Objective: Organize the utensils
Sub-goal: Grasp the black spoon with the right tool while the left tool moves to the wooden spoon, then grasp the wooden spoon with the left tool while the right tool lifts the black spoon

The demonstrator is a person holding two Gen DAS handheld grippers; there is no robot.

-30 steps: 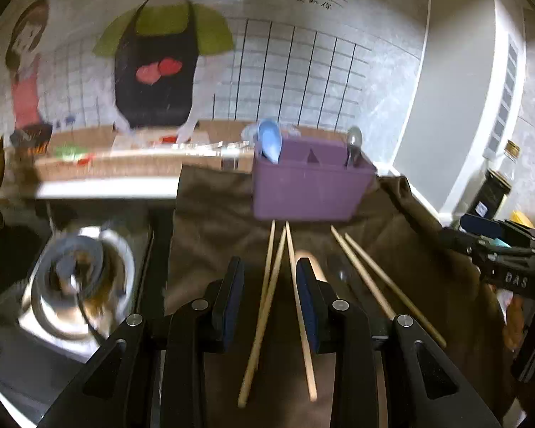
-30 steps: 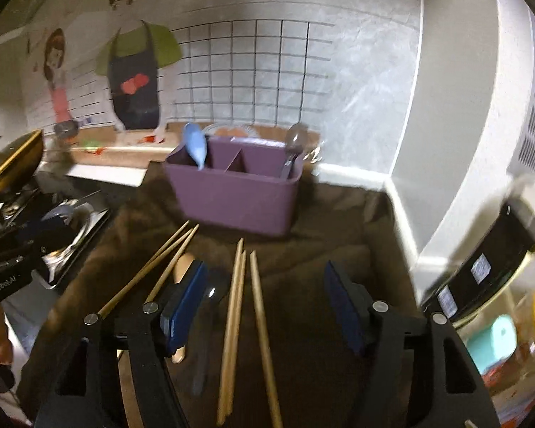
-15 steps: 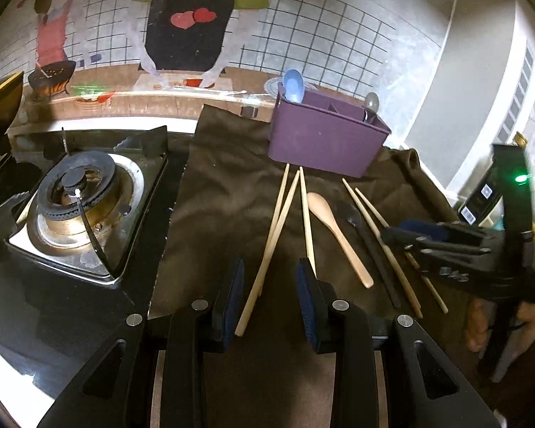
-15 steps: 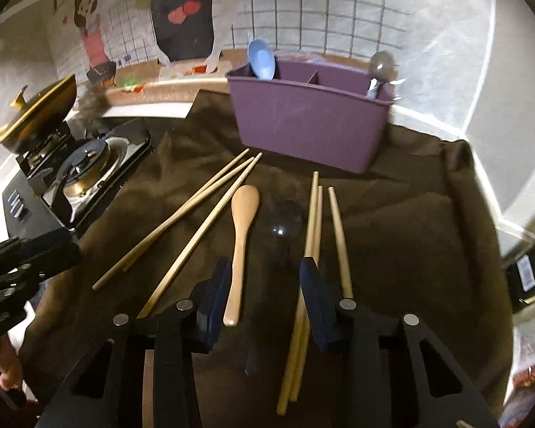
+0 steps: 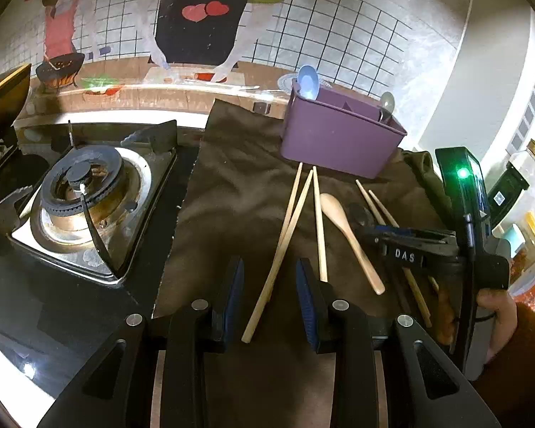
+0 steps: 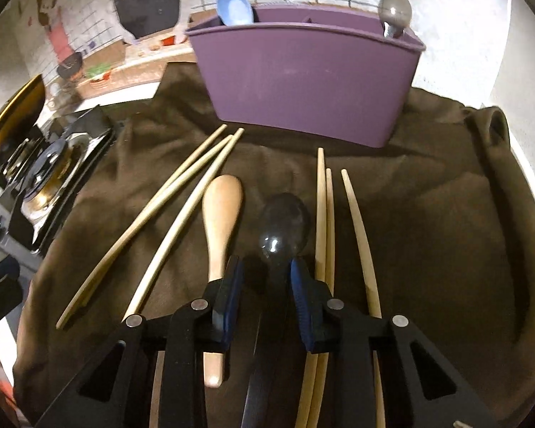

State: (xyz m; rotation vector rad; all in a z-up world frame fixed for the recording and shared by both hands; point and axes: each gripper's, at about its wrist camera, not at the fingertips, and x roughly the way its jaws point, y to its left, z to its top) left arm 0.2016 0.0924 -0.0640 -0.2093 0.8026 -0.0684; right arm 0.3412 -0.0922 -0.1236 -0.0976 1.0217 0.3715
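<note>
A purple utensil caddy [image 6: 310, 82] stands at the back of a brown cloth [image 6: 446, 214], holding a blue spoon [image 6: 233, 5] and a metal spoon [image 6: 394, 12]. On the cloth lie several wooden chopsticks [image 6: 324, 214], a wooden spoon [image 6: 219, 214] and a dark spoon [image 6: 283, 224]. My right gripper [image 6: 265, 285] is low over the cloth, its jaws open on either side of the dark spoon's handle. My left gripper [image 5: 269, 292] is open above the near ends of the left chopsticks [image 5: 285, 235]. The caddy [image 5: 339, 139] also shows in the left wrist view.
A gas stove burner [image 5: 85, 189] sits left of the cloth. A white wall corner [image 5: 481, 82] rises at the right. Bottles and jars [image 5: 528, 235] stand at the far right. A gold pot lid [image 6: 14, 114] is at far left.
Both grippers pulled back and tilted down over the cloth. The right gripper narrowed its jaws and dropped around the dark spoon's handle. The left gripper's jaw gap is unchanged.
</note>
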